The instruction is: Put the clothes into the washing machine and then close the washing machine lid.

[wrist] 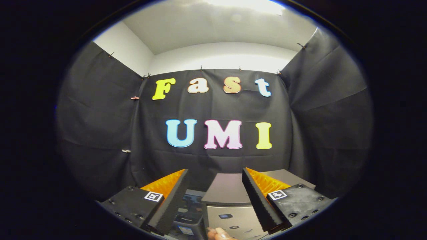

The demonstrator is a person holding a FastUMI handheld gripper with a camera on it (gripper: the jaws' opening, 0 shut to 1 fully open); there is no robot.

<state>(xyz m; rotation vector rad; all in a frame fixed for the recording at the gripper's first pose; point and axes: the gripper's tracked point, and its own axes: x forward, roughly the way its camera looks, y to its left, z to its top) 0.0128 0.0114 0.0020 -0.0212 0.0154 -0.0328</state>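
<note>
My gripper (215, 173) is open, its two black-and-orange fingers (170, 196) spread wide with nothing between them. Below and between the fingers stands a grey washing machine (230, 196); its flat dark-grey lid (227, 188) lies shut on top, and the lighter front panel below carries a small display. The right finger (258, 196) covers part of the machine's top. No clothes can be seen from here.
A dark box-like thing (188, 208) with labels stands just left of the washing machine, partly behind the left finger. A person's fingertips (218, 234) show at the very bottom, in front of the machine. Black cloth walls close in the booth on three sides.
</note>
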